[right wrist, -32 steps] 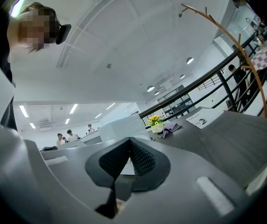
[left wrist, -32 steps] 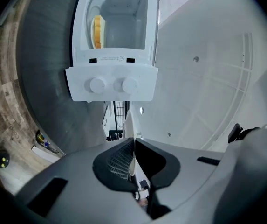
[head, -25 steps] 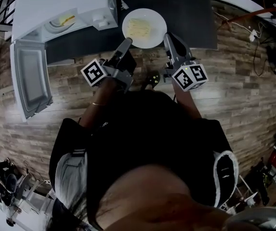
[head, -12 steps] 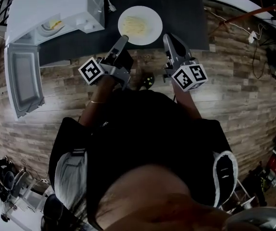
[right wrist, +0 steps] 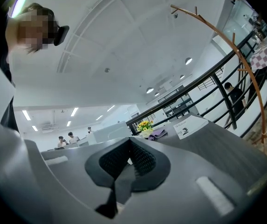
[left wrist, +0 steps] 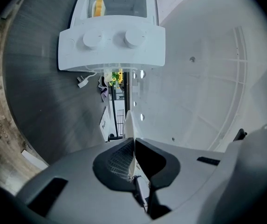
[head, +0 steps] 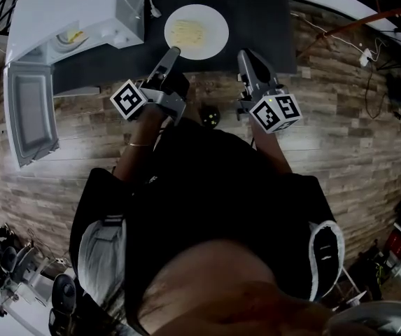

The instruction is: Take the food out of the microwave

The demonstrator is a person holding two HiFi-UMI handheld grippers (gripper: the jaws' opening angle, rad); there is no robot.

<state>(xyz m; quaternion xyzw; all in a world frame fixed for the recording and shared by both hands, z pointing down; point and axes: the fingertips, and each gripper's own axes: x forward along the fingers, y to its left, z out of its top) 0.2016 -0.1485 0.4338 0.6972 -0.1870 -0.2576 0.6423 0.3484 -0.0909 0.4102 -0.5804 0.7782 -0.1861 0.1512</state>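
A white plate [head: 196,31] with pale yellow food lies over the dark tabletop [head: 259,26], to the right of the white microwave [head: 74,5]. My left gripper [head: 173,50] is shut on the plate's near-left rim. In the left gripper view that rim shows edge-on as a thin white plate edge [left wrist: 129,122] pinched between the left gripper's [left wrist: 132,141] pads. My right gripper [head: 243,53] is shut and empty, a little right of the plate and apart from it. The right gripper [right wrist: 129,143] points out across the table. Inside the microwave sits a second dish with yellow food [head: 74,37], also visible as food [left wrist: 98,6].
The microwave door [head: 29,114] hangs wide open to the left, past the table's edge. Its knob panel [left wrist: 112,43] faces my left gripper. A white plug [head: 152,10] lies behind the plate, and a paper card [right wrist: 189,125] stands at the table's far end. Wooden floor lies below.
The plate, with my left gripper on its rim, now stands further right of the microwave. My right gripper, close beside the plate's right rim before, is now apart from it.
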